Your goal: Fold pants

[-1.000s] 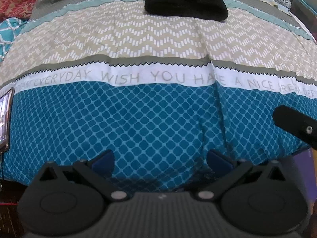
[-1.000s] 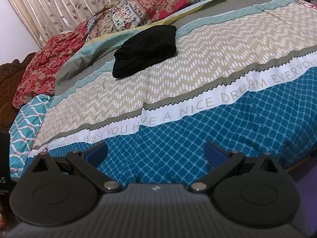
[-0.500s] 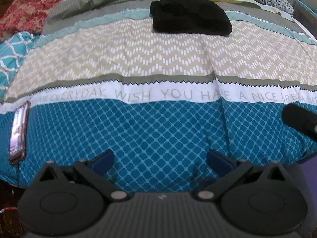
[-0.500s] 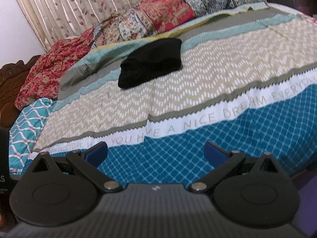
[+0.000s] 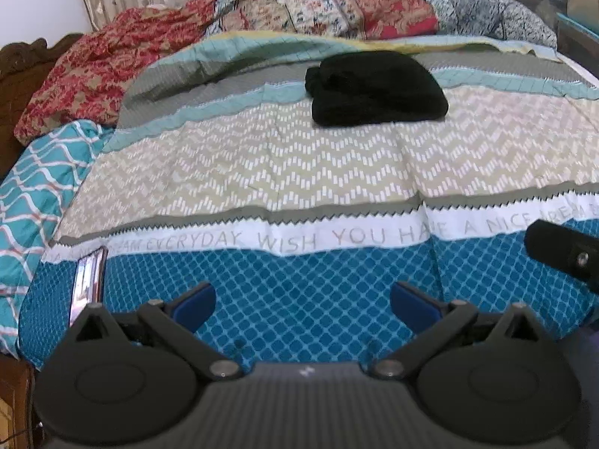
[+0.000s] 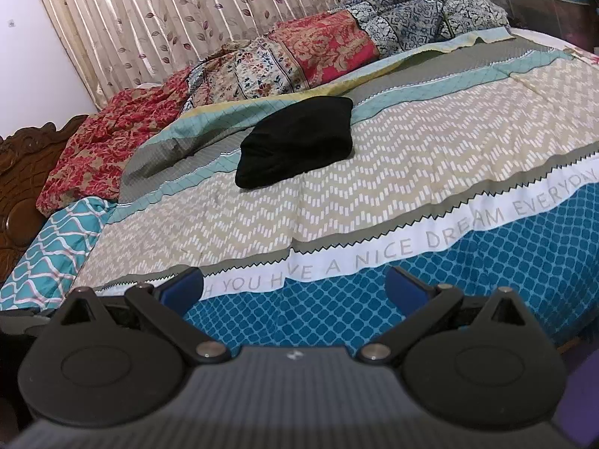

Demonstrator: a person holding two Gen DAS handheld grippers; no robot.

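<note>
Black pants (image 5: 376, 88) lie folded in a compact bundle on the far part of the patterned bedspread (image 5: 299, 172); they also show in the right wrist view (image 6: 299, 142). My left gripper (image 5: 303, 299) is open and empty over the blue near edge of the bed, far from the pants. My right gripper (image 6: 295, 284) is open and empty, also over the near edge. Part of the right gripper (image 5: 561, 254) shows at the right edge of the left wrist view.
A phone (image 5: 88, 280) lies on the bed's near left corner. Patterned pillows and quilts (image 6: 299, 56) are piled at the far side before a curtain (image 6: 187, 11). A carved wooden headboard (image 6: 18, 172) stands at left.
Both grippers have drawn back and tilted up, so the pants sit lower and farther in view and the pillows and curtain have appeared. Both stay open and empty.
</note>
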